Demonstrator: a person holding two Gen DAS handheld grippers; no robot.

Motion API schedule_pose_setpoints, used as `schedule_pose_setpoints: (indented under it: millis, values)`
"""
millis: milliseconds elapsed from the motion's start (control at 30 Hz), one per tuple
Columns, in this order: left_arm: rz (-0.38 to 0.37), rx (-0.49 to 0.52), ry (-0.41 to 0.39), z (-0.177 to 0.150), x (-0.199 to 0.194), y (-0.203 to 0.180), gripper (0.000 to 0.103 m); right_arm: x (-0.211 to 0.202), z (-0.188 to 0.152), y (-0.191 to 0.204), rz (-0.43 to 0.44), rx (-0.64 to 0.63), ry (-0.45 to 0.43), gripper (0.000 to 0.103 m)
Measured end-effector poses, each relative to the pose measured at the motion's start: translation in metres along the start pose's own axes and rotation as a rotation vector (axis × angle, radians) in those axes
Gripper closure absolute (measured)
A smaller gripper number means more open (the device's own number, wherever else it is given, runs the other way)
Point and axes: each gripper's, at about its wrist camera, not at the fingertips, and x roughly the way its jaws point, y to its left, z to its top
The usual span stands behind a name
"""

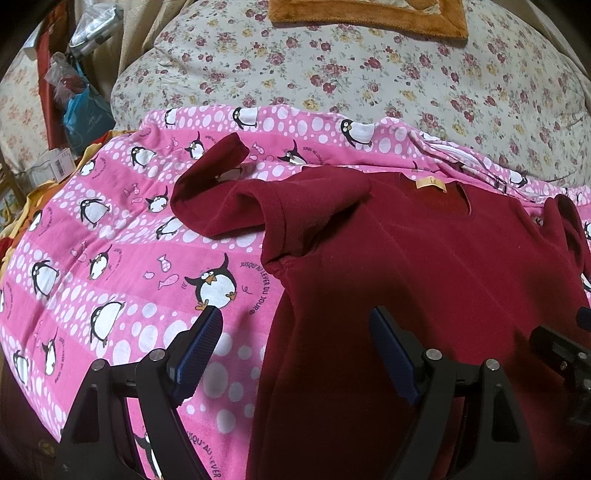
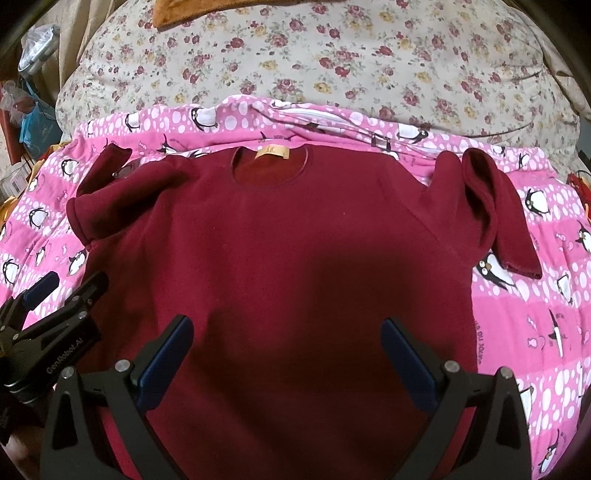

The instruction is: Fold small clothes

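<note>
A small dark red sweater (image 2: 280, 236) lies flat, front up, on a pink penguin-print blanket (image 2: 554, 295), neck with a yellow label (image 2: 271, 152) at the far side. Both sleeves are crumpled near the shoulders. My right gripper (image 2: 286, 332) is open and empty above the sweater's lower middle. My left gripper (image 1: 295, 325) is open and empty over the sweater's (image 1: 424, 266) left edge, one finger above the blanket (image 1: 110, 258). The left gripper also shows at the left of the right wrist view (image 2: 62, 291).
A floral quilt (image 2: 332, 66) lies behind the blanket, with an orange-brown towel (image 1: 369, 18) on it. Bags and clutter (image 1: 77, 92) stand at the far left beside the bed.
</note>
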Motion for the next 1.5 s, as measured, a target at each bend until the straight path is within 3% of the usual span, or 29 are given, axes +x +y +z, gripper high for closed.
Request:
schedule_pose_setpoints:
  millis: [1133, 1267, 1500]
  values:
    - [0.005, -0.038, 0.007, 0.003, -0.006, 0.018, 0.039, 0.004, 0.004, 0.015, 0.018, -0.046, 0.005, 0.000]
    - [0.005, -0.091, 0.015, 0.014, -0.011, 0.041, 0.039, 0.004, 0.007, 0.016, 0.023, -0.056, 0.004, 0.000]
    - [0.071, -0.203, -0.002, 0.050, 0.000, 0.099, 0.039, 0.004, 0.015, 0.016, 0.045, -0.060, -0.003, 0.000]
